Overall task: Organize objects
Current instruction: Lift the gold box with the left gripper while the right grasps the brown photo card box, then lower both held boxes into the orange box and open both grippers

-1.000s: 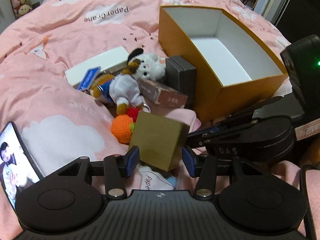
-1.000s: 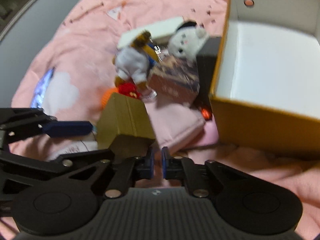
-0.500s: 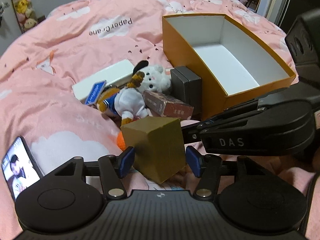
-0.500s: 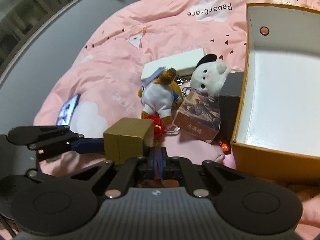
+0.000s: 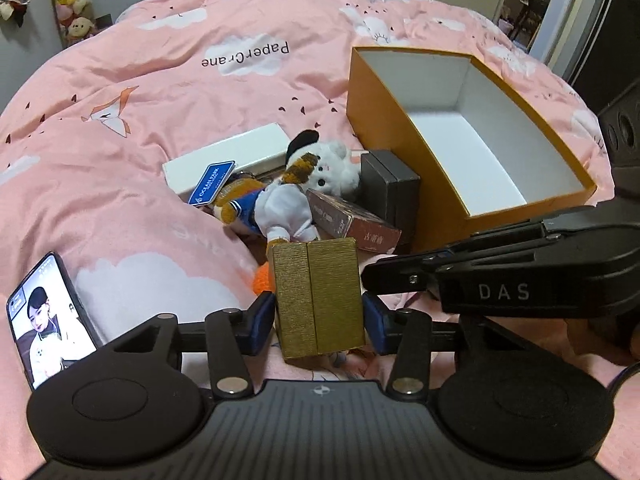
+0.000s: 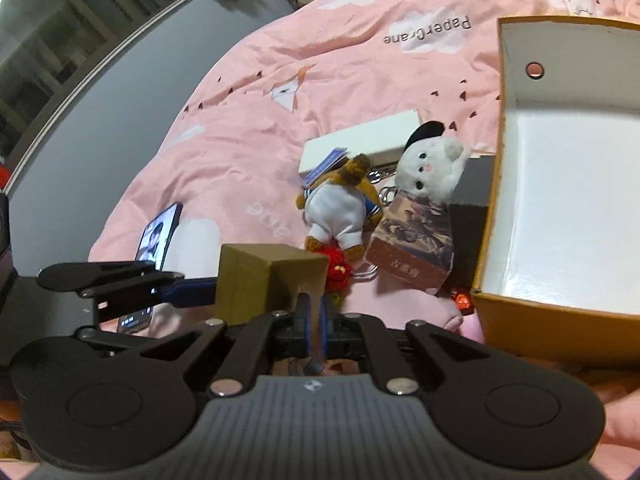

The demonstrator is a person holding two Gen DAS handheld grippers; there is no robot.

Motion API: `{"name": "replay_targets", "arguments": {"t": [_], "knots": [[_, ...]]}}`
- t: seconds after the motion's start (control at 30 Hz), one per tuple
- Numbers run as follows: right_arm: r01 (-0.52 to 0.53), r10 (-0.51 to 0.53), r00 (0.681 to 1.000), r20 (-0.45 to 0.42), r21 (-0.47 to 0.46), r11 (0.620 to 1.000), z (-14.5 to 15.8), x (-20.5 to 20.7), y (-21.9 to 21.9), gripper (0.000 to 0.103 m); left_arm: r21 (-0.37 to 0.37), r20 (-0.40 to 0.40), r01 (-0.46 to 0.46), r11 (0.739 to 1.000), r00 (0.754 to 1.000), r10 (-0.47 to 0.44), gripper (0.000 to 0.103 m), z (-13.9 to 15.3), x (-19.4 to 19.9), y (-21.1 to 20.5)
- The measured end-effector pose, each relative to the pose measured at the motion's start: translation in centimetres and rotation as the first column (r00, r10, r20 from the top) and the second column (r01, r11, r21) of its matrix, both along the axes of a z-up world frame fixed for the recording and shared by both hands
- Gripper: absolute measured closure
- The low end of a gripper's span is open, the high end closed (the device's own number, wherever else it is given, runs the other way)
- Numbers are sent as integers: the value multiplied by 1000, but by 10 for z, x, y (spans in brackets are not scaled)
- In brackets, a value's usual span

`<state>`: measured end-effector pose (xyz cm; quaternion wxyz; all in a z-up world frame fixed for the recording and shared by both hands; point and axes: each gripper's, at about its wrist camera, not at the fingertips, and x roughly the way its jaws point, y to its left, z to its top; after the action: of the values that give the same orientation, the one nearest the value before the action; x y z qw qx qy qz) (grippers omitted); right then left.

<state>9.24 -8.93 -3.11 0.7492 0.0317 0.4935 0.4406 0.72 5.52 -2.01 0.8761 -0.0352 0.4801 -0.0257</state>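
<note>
Left wrist view: my left gripper (image 5: 319, 318) clamps the gold box (image 5: 317, 298). My right gripper (image 6: 314, 314), fingers closed and empty, stays clear; I keep the box level toward the orange box (image 5: 576, 204).

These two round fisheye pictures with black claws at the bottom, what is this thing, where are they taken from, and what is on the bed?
These are two handheld grippers, one in each of a person's hands, each with its own camera looking along its fingers. The left gripper clamps a gold box between blue pads. The right gripper is shut, holding nothing, just beside that box. On the pink duvet lie an open orange box, empty, a bear plush, a white cat plush, a white flat box, a dark box and a phone.
</note>
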Motion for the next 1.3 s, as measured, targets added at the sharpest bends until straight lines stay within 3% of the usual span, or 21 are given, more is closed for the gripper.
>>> {"name": "replay_targets", "arguments": {"t": [0.17,0.43,0.57,0.67,0.83,0.93,1.07,1.2,1.3], "knots": [[16,-14,999,47,-43,999,2,-1,-3,95,-71,10,-31,997,999,32,50,4,2,11],[-61,97,977,190,-186,981,13,-5,11,93,-127,59,-49,991,997,57,50,23,10,31],[-94,178,946,272,-295,951,20,2,33,68,-131,64,-71,989,995,80,50,27,22,44],[-135,246,926,286,-359,924,20,14,56,67,-158,46,-111,981,992,119,50,22,32,58],[-193,364,900,240,-529,826,-2,34,101,63,-182,25,-150,972,987,157,50,13,42,73],[-233,399,899,180,-576,784,-15,44,118,62,-197,17,-155,968,987,161,50,9,47,78],[-251,422,899,117,-651,717,-30,49,135,51,-206,14,-154,966,987,160,50,3,50,79],[-263,420,905,72,-681,684,-45,57,143,46,-215,6,-155,964,987,160,50,-3,50,81],[-280,425,903,64,-663,694,-40,59,142,55,-229,3,-162,960,986,168,50,-4,49,85]]}}
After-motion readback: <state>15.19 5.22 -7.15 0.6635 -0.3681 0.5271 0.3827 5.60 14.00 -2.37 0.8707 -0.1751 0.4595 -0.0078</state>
